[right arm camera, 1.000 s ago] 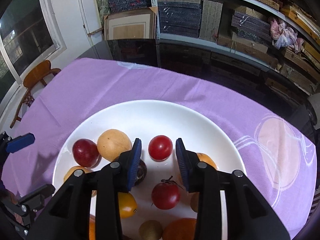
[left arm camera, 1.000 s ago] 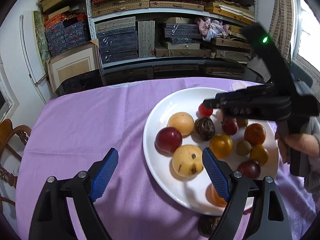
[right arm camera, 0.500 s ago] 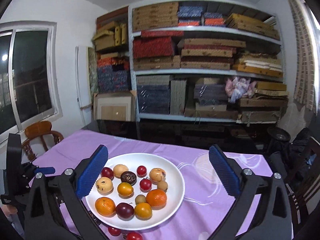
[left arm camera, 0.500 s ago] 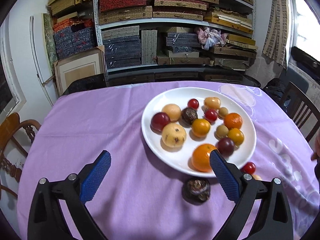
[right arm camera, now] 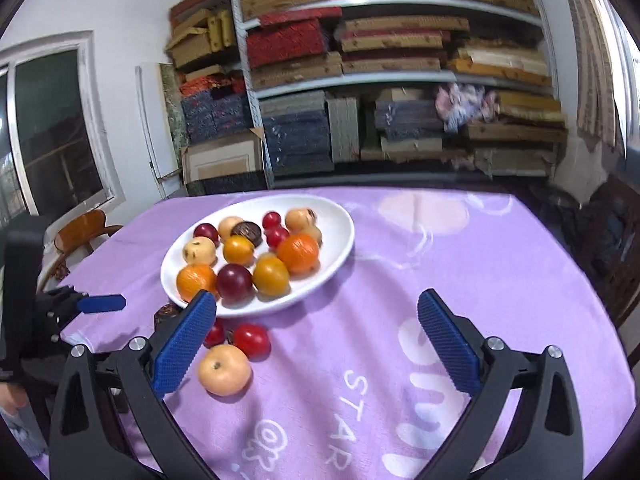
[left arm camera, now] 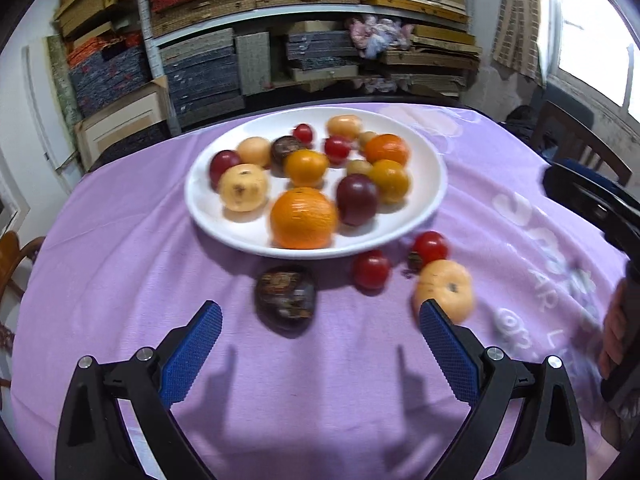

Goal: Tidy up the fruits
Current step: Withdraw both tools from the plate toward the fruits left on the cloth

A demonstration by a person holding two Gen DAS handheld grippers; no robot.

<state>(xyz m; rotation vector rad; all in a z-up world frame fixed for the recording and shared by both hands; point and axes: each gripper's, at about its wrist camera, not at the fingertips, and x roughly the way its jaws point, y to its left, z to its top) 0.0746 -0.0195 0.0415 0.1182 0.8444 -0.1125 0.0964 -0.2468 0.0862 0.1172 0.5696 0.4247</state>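
Note:
A white plate (left arm camera: 208, 216) (right arm camera: 340, 248) holds several fruits: oranges, plums, tomatoes, pale peaches. On the purple cloth in front of it lie a dark brown fruit (left arm camera: 285, 295), two red tomatoes (left arm camera: 371, 269) (left arm camera: 430, 246) and a pale orange fruit (left arm camera: 444, 290) (right arm camera: 225, 369). My left gripper (left arm camera: 320, 338) is open and empty, just short of the dark fruit. My right gripper (right arm camera: 316, 328) is open and empty above the cloth, right of the loose fruits; one tomato (right arm camera: 251, 339) sits by its left finger.
Shelves stacked with boxes (right arm camera: 380, 80) stand behind the table. A wooden chair (right arm camera: 86, 230) is at the left and a dark chair (left arm camera: 576, 140) at the right. The left gripper's blue pad (right arm camera: 102, 303) shows in the right wrist view.
Both grippers have pulled back from the plate and lowered toward the table's near side. The loose fruits in front of the plate have come closer in both views.

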